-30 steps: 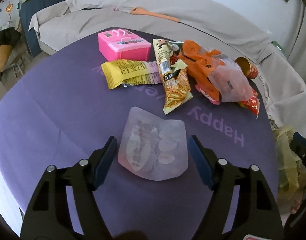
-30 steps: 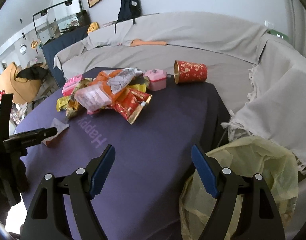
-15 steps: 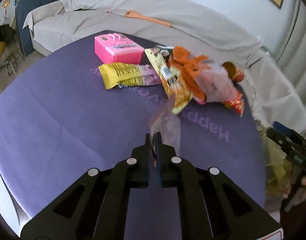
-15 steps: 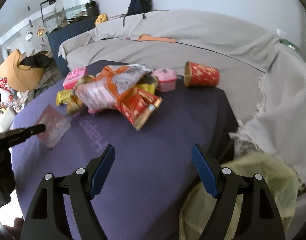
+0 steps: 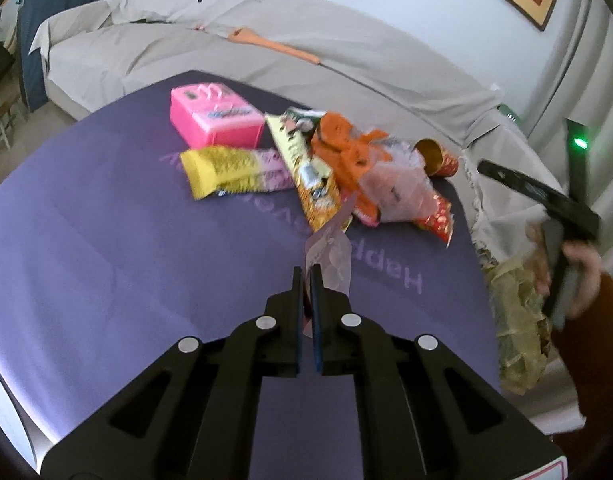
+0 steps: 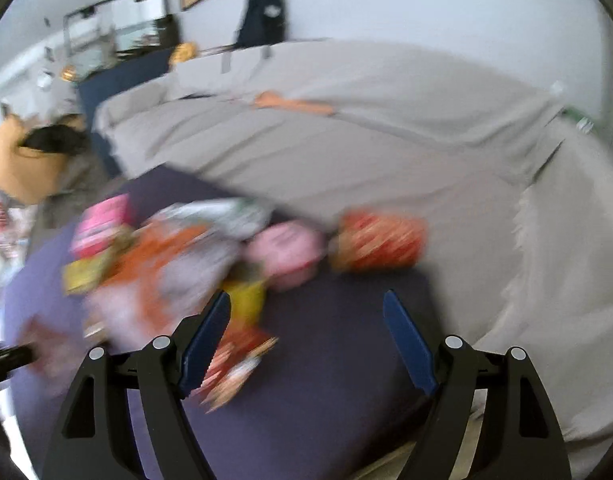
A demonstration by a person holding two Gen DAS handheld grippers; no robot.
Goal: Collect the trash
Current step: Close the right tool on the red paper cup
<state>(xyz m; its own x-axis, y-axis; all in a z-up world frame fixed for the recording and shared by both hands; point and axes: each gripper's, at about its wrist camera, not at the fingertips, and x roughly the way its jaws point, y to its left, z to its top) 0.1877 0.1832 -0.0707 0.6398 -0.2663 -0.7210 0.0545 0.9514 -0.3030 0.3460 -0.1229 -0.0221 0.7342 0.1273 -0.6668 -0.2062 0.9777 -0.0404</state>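
My left gripper is shut on a clear plastic wrapper and holds it above the purple table. Beyond it lies a pile of wrappers: a yellow and pink packet, a yellow noodle packet, an orange bag and a red packet. My right gripper is open and empty above the table; its view is blurred, with the wrapper pile ahead at left. A yellow-green trash bag hangs off the table's right edge, under the right hand.
A pink toy box stands at the back of the table. A red paper cup lies on its side, also in the right wrist view, next to a small pink box. A covered grey sofa wraps around behind.
My left gripper shut on the clear wrapper and lifted it off the table. The right gripper swung up and forward over the table, away from the trash bag.
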